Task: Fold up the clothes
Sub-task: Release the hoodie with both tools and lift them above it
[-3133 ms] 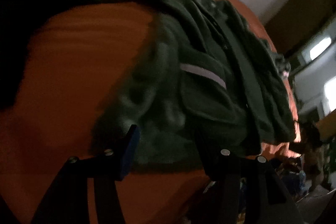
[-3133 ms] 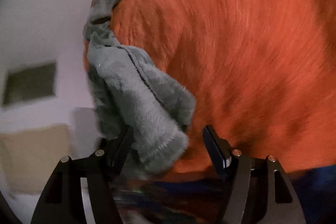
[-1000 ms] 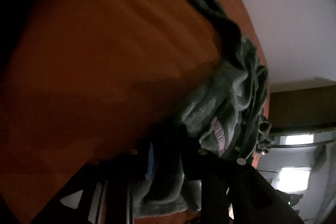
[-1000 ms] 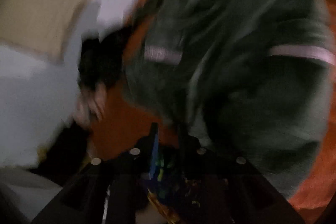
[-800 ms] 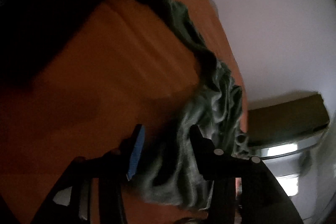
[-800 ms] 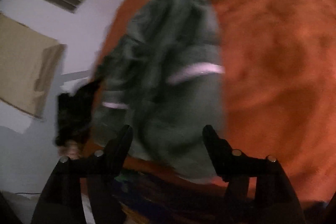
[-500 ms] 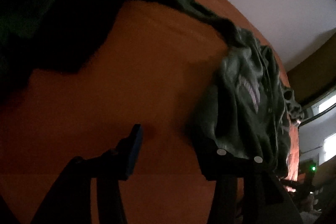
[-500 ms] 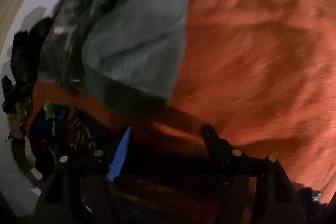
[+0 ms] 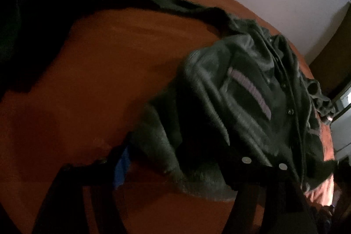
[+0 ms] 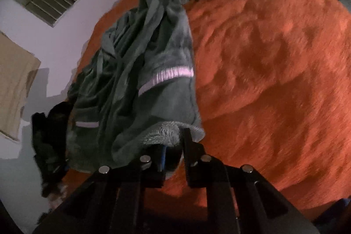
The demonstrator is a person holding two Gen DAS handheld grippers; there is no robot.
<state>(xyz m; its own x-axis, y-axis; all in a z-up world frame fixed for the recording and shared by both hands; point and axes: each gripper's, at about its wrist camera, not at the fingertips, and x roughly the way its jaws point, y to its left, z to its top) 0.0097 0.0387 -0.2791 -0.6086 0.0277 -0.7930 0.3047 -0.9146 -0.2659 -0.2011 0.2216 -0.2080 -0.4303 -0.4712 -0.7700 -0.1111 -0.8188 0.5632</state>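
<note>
The right gripper [image 10: 173, 146] is clamping the near hem of the green jacket [image 10: 140, 71], which is stretching toward the frame's upper right across the orange blanket [image 10: 274, 80], while the left gripper [image 9: 175, 159] is gaping beside that hem.

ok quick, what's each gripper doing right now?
Left gripper: open, straddling the hem of the dark green fleece jacket.
Right gripper: shut on the jacket's hem.
</note>
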